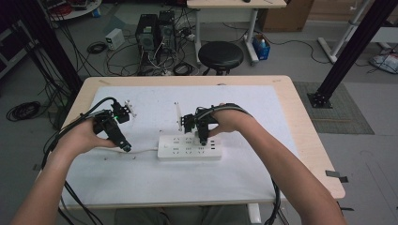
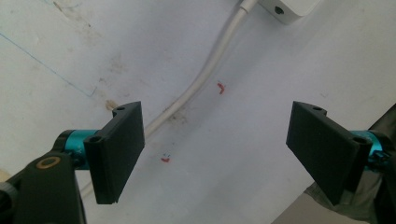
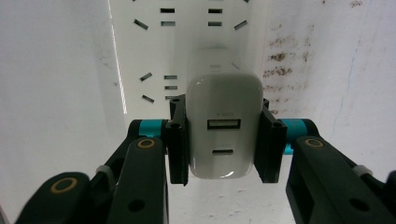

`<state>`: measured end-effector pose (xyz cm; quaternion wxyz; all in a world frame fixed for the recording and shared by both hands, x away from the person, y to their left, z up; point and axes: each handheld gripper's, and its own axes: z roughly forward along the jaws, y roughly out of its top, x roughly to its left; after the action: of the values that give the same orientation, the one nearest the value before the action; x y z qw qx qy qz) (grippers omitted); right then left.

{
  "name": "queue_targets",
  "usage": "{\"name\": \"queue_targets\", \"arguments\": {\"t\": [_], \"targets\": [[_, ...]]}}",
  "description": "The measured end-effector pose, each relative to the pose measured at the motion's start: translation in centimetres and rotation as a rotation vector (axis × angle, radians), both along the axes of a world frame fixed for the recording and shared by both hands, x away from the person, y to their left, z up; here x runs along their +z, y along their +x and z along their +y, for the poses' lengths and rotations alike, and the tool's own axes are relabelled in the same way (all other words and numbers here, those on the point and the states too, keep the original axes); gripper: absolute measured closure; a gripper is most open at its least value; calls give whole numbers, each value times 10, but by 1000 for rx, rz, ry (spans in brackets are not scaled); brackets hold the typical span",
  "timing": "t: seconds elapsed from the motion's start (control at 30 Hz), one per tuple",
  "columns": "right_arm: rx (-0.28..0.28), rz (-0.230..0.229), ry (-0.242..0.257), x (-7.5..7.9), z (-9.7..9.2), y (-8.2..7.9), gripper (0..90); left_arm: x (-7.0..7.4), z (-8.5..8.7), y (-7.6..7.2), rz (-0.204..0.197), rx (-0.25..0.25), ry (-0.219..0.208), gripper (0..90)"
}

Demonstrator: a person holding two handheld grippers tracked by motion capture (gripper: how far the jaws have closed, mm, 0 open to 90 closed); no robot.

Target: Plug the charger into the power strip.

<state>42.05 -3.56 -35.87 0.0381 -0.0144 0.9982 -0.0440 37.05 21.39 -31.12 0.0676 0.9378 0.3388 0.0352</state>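
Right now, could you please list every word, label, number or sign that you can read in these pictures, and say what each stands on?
None can be read.
White charger held in the right tongs: faint marks above its ports, too blurred to read.
Power strip: no print legible.
White table cover: small red marks, no letters.

The charger (image 3: 223, 133) was glossy white, as was the power strip (image 1: 189, 146) and its cable (image 2: 201, 79). Each gripper (image 3: 223, 140) had black jaws on teal fittings. A stained white sheet (image 1: 155, 178) with small red marks covered the pale wooden tabletop (image 1: 307, 140).
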Motion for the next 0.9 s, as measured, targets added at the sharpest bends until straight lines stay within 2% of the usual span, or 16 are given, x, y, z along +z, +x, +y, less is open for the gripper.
{"name": "queue_targets", "arguments": {"t": [0.13,0.43,0.5,0.53,0.57,0.6,0.67,0.7,0.8,0.83,0.9], "targets": [[7,-14,-13,-4,6,-2,629,-1,-5,3,2,-7,3,193],[-8,20,83,-6,-7,3,620,-3,-5,2,-8,-3,-18,193],[14,-7,97,-12,-9,0,603,-2,-4,2,-9,-9,-18,193],[34,-10,115,-15,-11,-1,519,-1,-3,3,-12,-11,-19,193],[1,17,136,-14,-14,0,413,-2,-3,2,-18,-1,-28,193],[-47,30,178,-9,-18,2,368,-1,-2,3,-15,-2,-23,193],[-113,55,273,7,-30,8,315,0,-1,4,-15,0,-22,192],[-160,59,297,16,-38,8,307,0,0,4,-13,-1,-17,179],[-287,48,336,40,-66,11,246,7,2,6,-30,2,-15,175],[-346,38,337,47,-76,11,216,9,2,6,-36,10,-32,175],[-465,19,323,58,-98,14,214,14,4,7,-45,12,-31,174]]}}
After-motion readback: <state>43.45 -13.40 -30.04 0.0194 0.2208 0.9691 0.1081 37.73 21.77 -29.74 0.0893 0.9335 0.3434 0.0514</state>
